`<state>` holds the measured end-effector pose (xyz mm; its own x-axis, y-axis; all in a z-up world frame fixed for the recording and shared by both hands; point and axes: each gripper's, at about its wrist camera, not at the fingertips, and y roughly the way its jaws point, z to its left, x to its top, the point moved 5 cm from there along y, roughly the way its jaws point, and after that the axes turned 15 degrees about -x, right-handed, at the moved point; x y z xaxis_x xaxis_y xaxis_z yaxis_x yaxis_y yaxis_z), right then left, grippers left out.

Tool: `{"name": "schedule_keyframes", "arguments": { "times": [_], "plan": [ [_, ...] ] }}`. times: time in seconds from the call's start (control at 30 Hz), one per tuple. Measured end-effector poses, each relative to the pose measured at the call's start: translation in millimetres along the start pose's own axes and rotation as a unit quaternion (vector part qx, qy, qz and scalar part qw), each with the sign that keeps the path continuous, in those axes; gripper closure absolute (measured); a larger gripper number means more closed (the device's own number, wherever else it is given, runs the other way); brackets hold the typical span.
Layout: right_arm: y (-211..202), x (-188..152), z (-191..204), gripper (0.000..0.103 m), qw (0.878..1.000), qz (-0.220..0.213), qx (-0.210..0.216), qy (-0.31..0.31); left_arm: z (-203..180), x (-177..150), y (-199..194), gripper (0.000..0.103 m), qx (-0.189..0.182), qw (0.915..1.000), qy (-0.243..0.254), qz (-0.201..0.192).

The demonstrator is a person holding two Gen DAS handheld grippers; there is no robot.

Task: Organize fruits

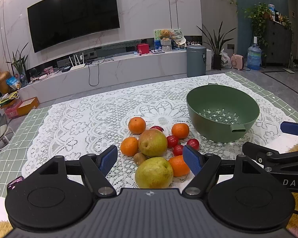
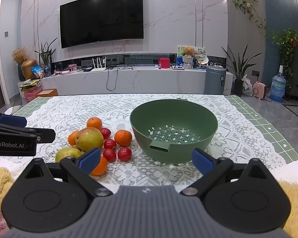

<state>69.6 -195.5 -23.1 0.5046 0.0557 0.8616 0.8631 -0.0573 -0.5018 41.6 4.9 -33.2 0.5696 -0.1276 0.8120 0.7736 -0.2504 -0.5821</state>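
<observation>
We see a dark television (image 2: 101,17) at upper centre on the marble wall, a teddy bear (image 2: 188,52) on the low white console right of centre, a grey bin (image 2: 215,80) beside it, and a water jug (image 2: 277,88) at far right.

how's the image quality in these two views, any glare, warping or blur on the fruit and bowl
Left wrist view: fisheye warp bows the TV and tilts the room; fruit pile sharp and evenly lit, dark vignette in the corners. Right wrist view: ceiling spots flare along the top edge and faintly on the screen, the green bowl is crisp, with only soft shadow under it on the lace cloth.
</observation>
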Motion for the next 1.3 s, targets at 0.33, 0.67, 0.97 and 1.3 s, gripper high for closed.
{"name": "schedule_keyframes", "arguments": {
  "times": [0.33,0.67,0.97,1.3],
  "plan": [
    [0.0,-0.2,0.1,0.007,1.000,0.000,-0.001,-0.001,1.1,-0.8,1.2,0.015,-0.002,1.0000,-0.003,0.004],
    [0.4,-0.5,0.1,0.007,1.000,0.001,-0.001,-0.002,1.0,-1.5,1.9,0.015,-0.003,1.0000,-0.005,0.008],
    [0.3,-2.5,-0.9,0.007,1.000,0.002,-0.002,-0.005,0.6,-1.3,3.0,0.015,-0.003,0.9999,-0.005,0.008],
    [1.3,-3.0,0.7,0.007,1.000,0.004,-0.004,-0.010,-0.4,-3.0,3.7,0.015,-0.003,0.9999,-0.005,0.010]
  ]
}}
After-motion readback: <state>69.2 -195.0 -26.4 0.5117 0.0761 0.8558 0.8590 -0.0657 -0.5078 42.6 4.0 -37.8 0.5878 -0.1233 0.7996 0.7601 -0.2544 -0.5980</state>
